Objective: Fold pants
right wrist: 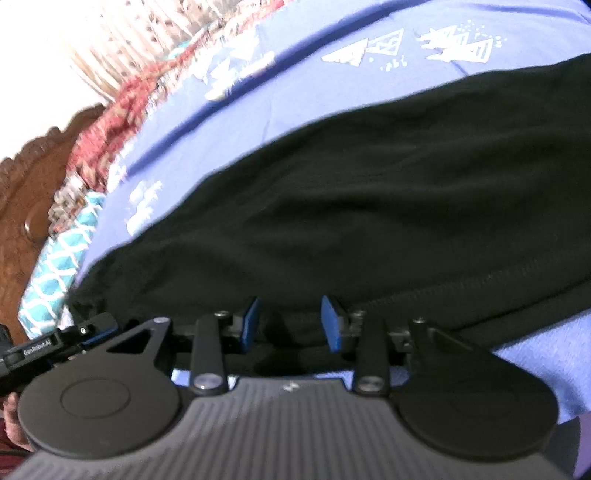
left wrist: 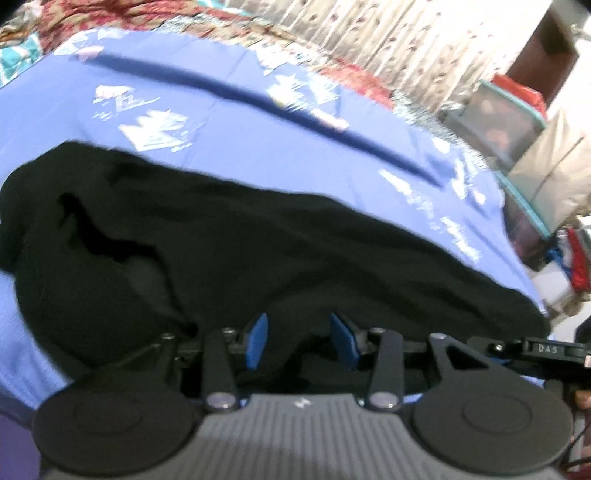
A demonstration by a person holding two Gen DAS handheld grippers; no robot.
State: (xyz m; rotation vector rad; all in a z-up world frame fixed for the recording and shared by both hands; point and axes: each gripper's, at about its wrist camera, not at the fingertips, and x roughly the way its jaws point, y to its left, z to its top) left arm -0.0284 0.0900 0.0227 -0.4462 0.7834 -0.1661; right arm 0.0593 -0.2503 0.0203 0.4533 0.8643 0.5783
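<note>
Black pants (left wrist: 240, 240) lie stretched across a blue bedsheet (left wrist: 221, 122) with white triangle prints. In the left wrist view my left gripper (left wrist: 301, 338) is open, its blue pads (left wrist: 258, 339) standing apart at the near edge of the pants, with black cloth between them. In the right wrist view the pants (right wrist: 369, 206) fill the middle. My right gripper (right wrist: 291, 321) is open too, its blue pads (right wrist: 330, 325) apart over the near hem of the pants. Both views are motion-blurred.
A red patterned blanket (left wrist: 147, 18) and curtains (left wrist: 406, 33) run along the far side of the bed. Storage boxes (left wrist: 509, 122) and clothes stand past the bed's right end. A carved wooden headboard (right wrist: 33, 192) and a teal patterned cloth (right wrist: 59, 266) are at the left.
</note>
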